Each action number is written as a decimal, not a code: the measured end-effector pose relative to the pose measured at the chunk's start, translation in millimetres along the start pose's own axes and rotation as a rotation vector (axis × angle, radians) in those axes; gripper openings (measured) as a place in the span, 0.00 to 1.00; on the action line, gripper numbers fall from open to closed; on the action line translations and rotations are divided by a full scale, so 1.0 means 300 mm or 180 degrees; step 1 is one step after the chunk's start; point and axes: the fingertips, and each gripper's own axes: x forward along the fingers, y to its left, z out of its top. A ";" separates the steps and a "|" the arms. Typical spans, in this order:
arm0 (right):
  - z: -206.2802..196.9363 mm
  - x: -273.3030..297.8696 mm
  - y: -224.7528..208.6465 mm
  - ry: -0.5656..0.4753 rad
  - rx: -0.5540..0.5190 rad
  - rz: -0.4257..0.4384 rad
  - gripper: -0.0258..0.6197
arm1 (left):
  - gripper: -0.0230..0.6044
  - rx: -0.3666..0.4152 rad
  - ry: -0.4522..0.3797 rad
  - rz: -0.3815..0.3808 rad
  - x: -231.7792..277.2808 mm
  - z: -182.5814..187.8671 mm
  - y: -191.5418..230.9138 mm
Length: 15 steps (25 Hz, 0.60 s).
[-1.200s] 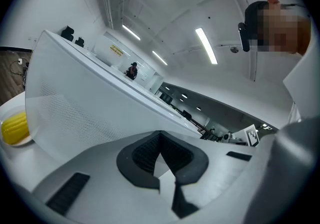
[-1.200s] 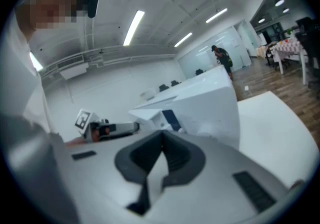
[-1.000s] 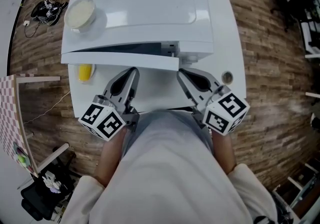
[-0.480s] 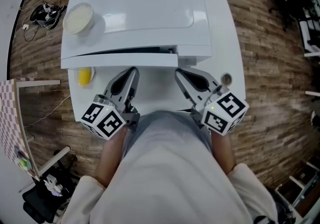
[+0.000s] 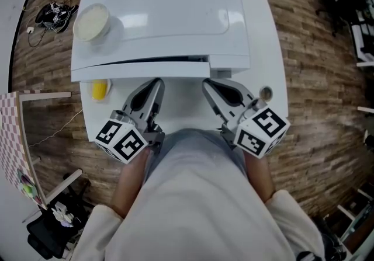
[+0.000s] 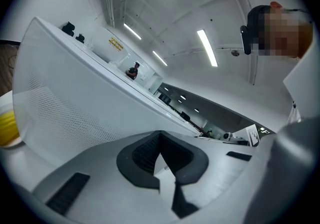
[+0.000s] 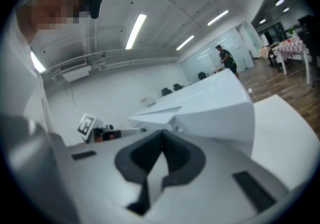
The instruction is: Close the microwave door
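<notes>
Currently, door [image 5: 140, 70]: sitting almost shut on the microwave [image 5: 169, 14], thin dark gap showing, long axis running left-right, face pointing at the person.
Microwave: standing on the worktop [image 5: 269, 49].
Left gripper [image 5: 155, 83]: hovering near the door, jaws pressed together, empty.
Right gripper [image 5: 207, 84]: likewise, jaws pressed together.

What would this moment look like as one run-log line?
microwave door: nearly shut, thin gap | left gripper: shut, empty | right gripper: shut, empty | both: tips near door front
</notes>
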 end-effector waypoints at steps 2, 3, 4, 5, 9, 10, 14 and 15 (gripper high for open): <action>0.002 0.002 -0.005 -0.0030 0.0043 0.0006 0.07 | 0.06 -0.0006 0.0001 -0.0006 0.004 0.000 0.002; 0.003 0.003 -0.007 -0.0037 0.0059 0.0012 0.07 | 0.06 -0.0009 0.0000 -0.0008 0.006 0.001 0.004; 0.005 0.006 -0.010 -0.0040 0.0067 0.0013 0.07 | 0.06 -0.0012 -0.0001 -0.0009 0.008 0.001 0.006; 0.007 0.009 -0.013 -0.0043 0.0069 0.0003 0.07 | 0.06 -0.0014 -0.0002 -0.0008 0.011 0.002 0.008; 0.022 0.024 -0.032 -0.0058 0.0076 -0.0095 0.07 | 0.06 -0.0014 -0.0006 0.0005 0.025 0.013 0.014; 0.026 0.027 -0.037 -0.0063 0.0077 -0.0126 0.07 | 0.06 -0.0014 -0.0008 0.0007 0.027 0.015 0.015; 0.041 0.053 -0.044 -0.0045 -0.0008 -0.0165 0.07 | 0.06 -0.0026 -0.0018 0.0009 0.036 0.020 0.017; 0.043 0.063 -0.033 -0.0019 -0.0041 -0.0111 0.07 | 0.06 -0.0026 -0.0016 0.0005 0.038 0.021 0.014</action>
